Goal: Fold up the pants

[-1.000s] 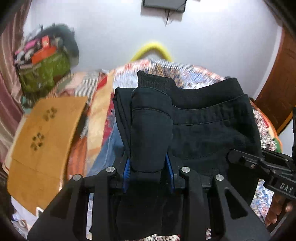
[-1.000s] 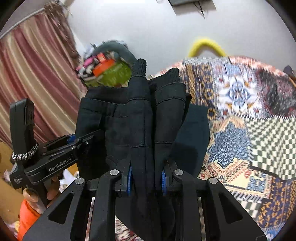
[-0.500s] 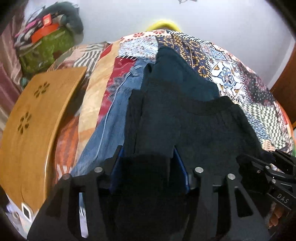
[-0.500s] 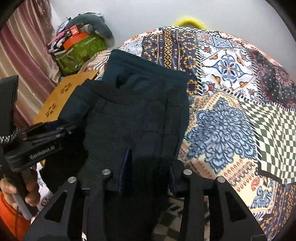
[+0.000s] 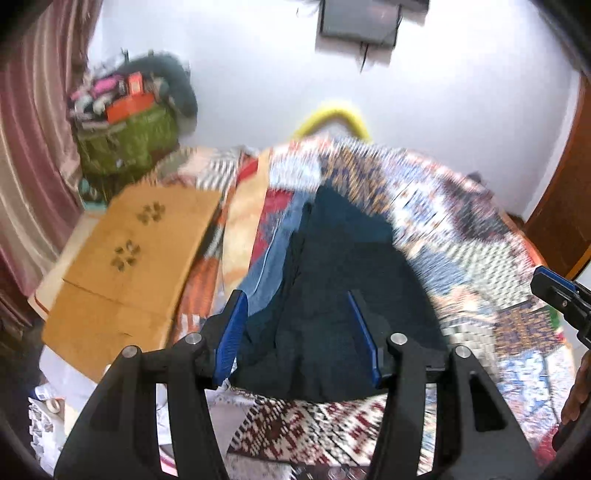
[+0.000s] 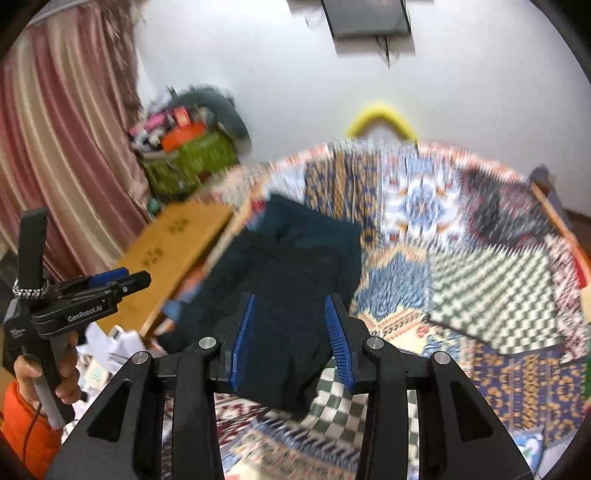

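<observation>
Right, landmark is the bed [image 6: 480,280]: big, covered in a patchwork quilt of checks, florals and geometric prints, motion-blurred in both wrist views. White wall [image 5: 443,110] behind it, with a dark rectangular panel [image 5: 360,18] mounted high and a cable hanging off it. Striped pinkish curtain [image 6: 55,147] left of the bed. Flat tan wooden board [image 5: 125,266] with flower-shaped cut-outs along the bed's left edge. Beyond the bed's far-left corner, a green bag [image 6: 192,162] stuffed with clutter. Yellow curved piece [image 6: 380,118] pokes up behind the far edge. Pants [image 6: 288,295]: dark, soft, matte fabric, lying folded in a stack on the bed's near-left part, over a strip of blue cloth [image 5: 273,254]. Left hand-held gripper [image 5: 295,336]: blue ribbed pads spread, clear of the fabric. Right hand-held gripper [image 6: 290,341]: pads also apart, nothing pinched. A hand [image 6: 44,373] with an orange sleeve grips the left handle.
</observation>
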Tool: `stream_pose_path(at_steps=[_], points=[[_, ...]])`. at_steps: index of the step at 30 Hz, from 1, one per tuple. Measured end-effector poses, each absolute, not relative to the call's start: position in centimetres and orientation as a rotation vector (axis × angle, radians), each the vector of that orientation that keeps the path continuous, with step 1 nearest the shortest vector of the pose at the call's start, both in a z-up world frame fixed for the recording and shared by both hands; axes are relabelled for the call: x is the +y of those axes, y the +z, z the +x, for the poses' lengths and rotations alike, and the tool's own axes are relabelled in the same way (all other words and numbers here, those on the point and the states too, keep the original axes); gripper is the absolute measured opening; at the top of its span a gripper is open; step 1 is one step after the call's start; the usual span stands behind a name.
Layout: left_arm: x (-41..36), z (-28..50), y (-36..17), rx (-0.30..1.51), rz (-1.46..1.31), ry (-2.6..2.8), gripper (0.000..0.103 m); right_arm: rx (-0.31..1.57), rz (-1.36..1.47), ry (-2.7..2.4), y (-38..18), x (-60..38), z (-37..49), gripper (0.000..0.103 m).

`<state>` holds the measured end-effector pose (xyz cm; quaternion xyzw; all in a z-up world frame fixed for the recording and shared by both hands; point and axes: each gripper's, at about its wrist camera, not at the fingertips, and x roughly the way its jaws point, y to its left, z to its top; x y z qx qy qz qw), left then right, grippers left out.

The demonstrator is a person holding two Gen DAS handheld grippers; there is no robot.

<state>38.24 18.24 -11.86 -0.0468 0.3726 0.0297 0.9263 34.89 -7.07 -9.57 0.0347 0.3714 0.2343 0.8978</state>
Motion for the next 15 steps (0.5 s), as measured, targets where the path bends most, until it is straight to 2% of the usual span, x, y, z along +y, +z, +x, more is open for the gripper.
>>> stream_pose_path(at_steps=[7,15], points=[[13.7,26.4,-1.3,0.506,-0.030,-0.006,0.054,0.507,0.036,0.519,0.3,-9.0,24.8,0.035],[9.6,13.9,4.2,0.287,0.002,-0.028,0.055,0.289,0.021,0.579,5.7,-10.1,13.4,0.035]])
